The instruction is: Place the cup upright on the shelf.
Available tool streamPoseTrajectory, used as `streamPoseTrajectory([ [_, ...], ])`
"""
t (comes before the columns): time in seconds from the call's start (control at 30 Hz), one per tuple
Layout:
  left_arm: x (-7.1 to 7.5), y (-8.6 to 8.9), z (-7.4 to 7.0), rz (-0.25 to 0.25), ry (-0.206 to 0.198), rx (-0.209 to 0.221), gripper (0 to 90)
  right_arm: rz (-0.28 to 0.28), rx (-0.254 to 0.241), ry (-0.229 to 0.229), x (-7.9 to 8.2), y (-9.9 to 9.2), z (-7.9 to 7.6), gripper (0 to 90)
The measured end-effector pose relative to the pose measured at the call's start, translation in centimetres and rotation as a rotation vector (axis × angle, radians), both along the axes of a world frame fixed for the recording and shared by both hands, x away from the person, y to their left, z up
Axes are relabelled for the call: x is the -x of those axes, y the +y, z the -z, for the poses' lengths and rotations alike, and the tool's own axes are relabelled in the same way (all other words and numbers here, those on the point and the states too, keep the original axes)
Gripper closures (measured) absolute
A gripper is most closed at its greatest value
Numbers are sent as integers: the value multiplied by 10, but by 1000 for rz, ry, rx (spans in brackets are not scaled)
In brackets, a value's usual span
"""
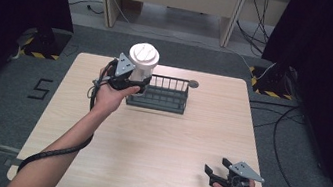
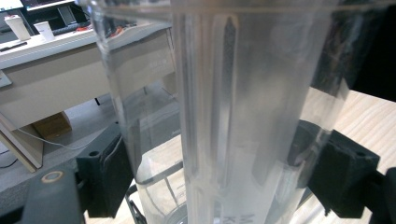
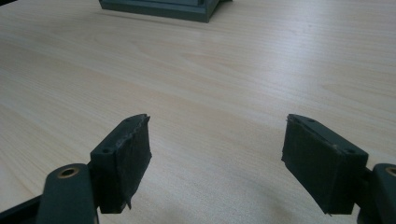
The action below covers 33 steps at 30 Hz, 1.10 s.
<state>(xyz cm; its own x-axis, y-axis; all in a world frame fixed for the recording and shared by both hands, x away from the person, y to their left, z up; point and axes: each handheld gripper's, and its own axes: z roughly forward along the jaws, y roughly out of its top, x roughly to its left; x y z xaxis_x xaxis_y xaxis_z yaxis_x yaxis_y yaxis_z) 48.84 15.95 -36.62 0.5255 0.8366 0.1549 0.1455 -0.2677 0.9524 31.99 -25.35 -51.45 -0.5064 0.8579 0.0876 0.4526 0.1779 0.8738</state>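
The left claw (image 1: 132, 79) pinches a clear plastic jar (image 1: 142, 64) with a white ribbed lid, holding it upright in the air just above the left end of the dark wire rack (image 1: 164, 94) at the far middle of the surface (image 1: 156, 142). This looks like the carry step, either lowering the jar into the rack or lifting it clear of it; which one cannot be told. The next move calls for keeping the jar upright and clear of the rack's thin upright bars.

In the left gripper view the jar (image 2: 224, 112) is smooth, see-through and cylindrical, with moulded vertical ridges, squeezed between 2 black padded jaws.

The right claw (image 1: 222, 176) rests at the near right of the surface, its jaws spread with nothing between them. The surface is pale wood-grain laminate, matte and flat.
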Motion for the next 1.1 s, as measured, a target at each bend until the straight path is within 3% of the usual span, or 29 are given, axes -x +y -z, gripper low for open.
streamPoseTrajectory([
  [0.63,-23,-12,-5,-7,10,6,175,2,-11,5,0,-1,0,240],
  [1.1,-47,-22,10,-27,35,-4,175,3,-16,3,0,-2,0,239],
])
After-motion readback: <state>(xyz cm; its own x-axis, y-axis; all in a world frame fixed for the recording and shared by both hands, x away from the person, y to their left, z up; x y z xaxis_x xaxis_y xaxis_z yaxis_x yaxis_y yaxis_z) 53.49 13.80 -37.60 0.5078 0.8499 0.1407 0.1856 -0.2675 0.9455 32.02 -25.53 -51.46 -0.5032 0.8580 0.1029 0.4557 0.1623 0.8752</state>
